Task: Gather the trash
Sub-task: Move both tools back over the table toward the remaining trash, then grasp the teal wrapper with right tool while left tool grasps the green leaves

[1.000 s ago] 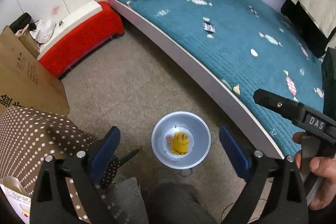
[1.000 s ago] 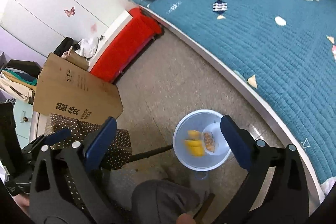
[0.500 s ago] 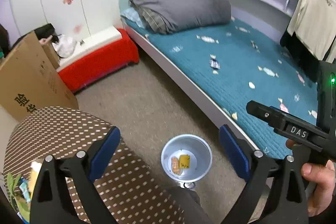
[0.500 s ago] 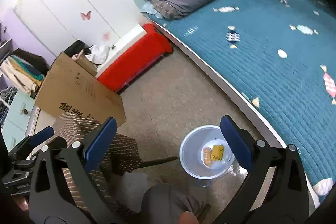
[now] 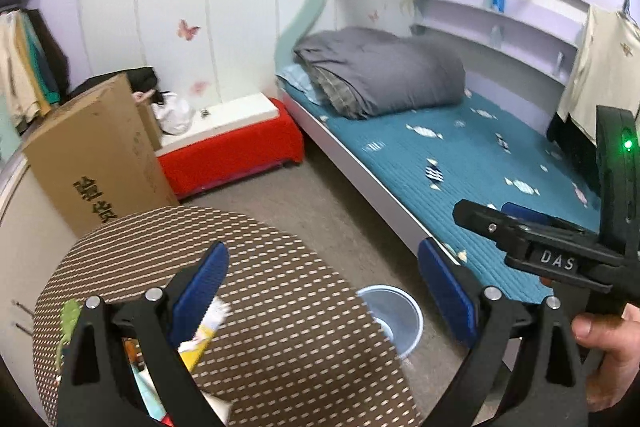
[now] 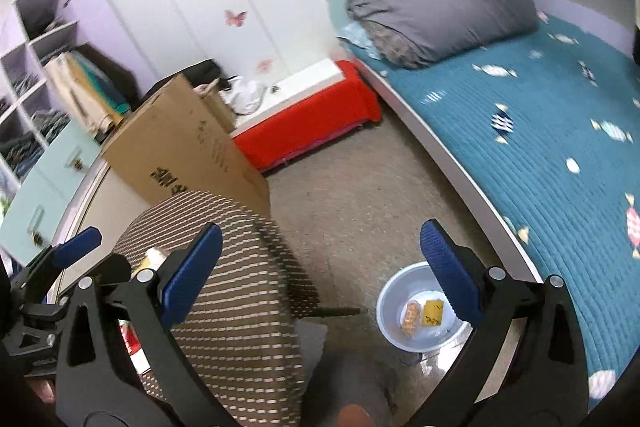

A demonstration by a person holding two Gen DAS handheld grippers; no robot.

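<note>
The left tool (image 5: pixel 320 291) hovered with its two blue pads spread wide apart, gripping nothing. Just below its left pad, wrappers (image 5: pixel 204 327) lay on the round dotted worktop (image 5: pixel 280 307); their number could not be told, as the tool hid part of the heap. A pale plastic bin (image 5: pixel 394 319) stood on the floor (image 5: pixel 320 195) past the worktop's edge, between the pads in the left wrist view, its contents hidden there.

The right tool (image 6: pixel 320 267) likewise hung with its pads well apart and empty. Below its right pad the bin (image 6: pixel 390 301) showed two pieces of trash: an orange wrapper (image 6: pixel 410 315) and a yellow wrapper (image 6: pixel 432 311), lying just beside each other at the bottom. More scraps (image 6: pixel 130 337) showed on the worktop (image 6: pixel 240 307) behind the right tool's left finger, too hidden to count.

One bed (image 6: pixel 560 147) ran along the right, with one folded grey quilt (image 6: pixel 440 11) at its head. One cardboard box (image 6: pixel 180 147) leaned behind the worktop, next to one red bench (image 6: pixel 312 123).
</note>
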